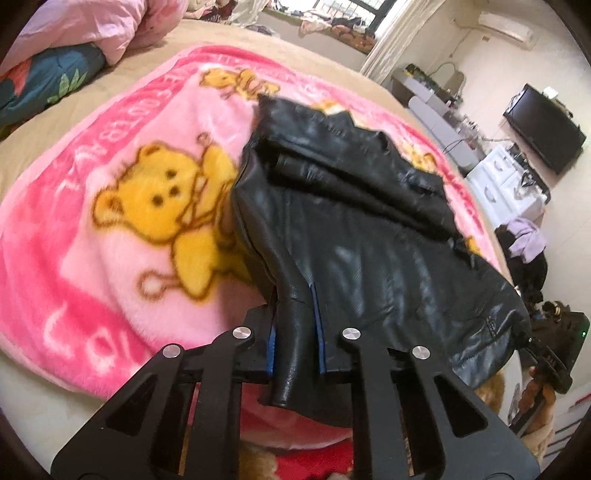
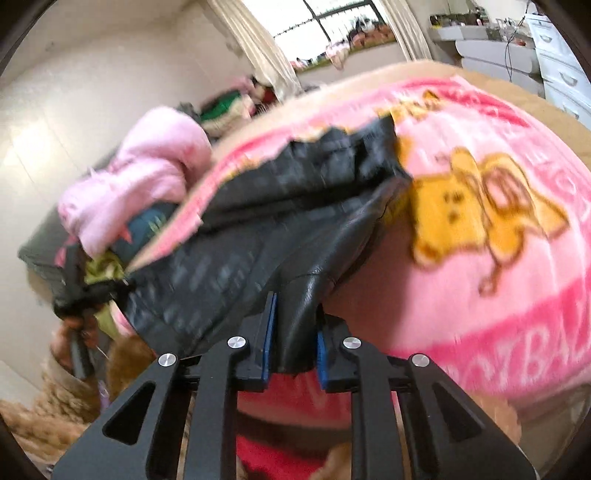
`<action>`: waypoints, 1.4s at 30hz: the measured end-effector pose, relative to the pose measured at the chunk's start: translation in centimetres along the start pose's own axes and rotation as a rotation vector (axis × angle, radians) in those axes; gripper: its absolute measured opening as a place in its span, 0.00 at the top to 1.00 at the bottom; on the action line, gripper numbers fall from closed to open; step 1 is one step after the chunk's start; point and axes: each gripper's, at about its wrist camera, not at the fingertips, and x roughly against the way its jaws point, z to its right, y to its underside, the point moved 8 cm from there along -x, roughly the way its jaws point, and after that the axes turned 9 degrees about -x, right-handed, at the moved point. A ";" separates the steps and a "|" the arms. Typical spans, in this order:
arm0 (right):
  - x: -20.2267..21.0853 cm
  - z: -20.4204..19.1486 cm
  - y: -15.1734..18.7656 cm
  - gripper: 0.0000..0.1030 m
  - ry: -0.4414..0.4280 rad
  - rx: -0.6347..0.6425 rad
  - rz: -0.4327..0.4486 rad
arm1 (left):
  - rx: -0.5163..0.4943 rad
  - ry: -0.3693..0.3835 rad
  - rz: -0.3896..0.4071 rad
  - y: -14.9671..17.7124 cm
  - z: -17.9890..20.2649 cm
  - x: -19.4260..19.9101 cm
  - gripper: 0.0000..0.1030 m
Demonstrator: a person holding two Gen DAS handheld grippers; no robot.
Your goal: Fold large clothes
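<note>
A black leather jacket point(image 1: 351, 206) lies partly folded on a pink teddy-bear blanket point(image 1: 122, 221) on the bed. My left gripper point(image 1: 295, 299) is shut on the jacket's near hem edge, which is pinched between the blue pads. In the right wrist view the jacket point(image 2: 258, 229) stretches up and left over the blanket point(image 2: 480, 258). My right gripper point(image 2: 295, 310) is shut on another fold of the hem. The right wrist view is blurred by motion. The other gripper shows at the far right of the left wrist view point(image 1: 554, 365).
A pink quilt point(image 1: 92, 26) and dark patterned pillow point(image 1: 40, 85) lie at the bed's head. A white dresser point(image 1: 506, 177), a black TV point(image 1: 543, 129) and a clothes pile point(image 1: 524, 240) stand right of the bed. A window with curtains point(image 2: 258, 44) is behind.
</note>
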 end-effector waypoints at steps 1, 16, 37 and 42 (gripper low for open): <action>0.2 -0.2 -0.9 0.85 -0.011 -0.003 0.023 | 0.001 0.003 0.009 -0.6 0.2 0.1 0.92; -0.9 -1.7 -12.0 0.86 0.024 -0.033 0.211 | 0.015 0.072 0.168 -12.1 1.5 -0.8 0.92; -9.7 1.5 -22.0 0.85 0.186 -0.066 0.207 | 0.079 0.056 0.223 -21.2 -0.7 -7.0 0.88; -12.8 3.2 -23.4 0.85 0.243 -0.078 0.181 | 0.100 0.035 0.194 -22.4 -1.8 -9.4 0.87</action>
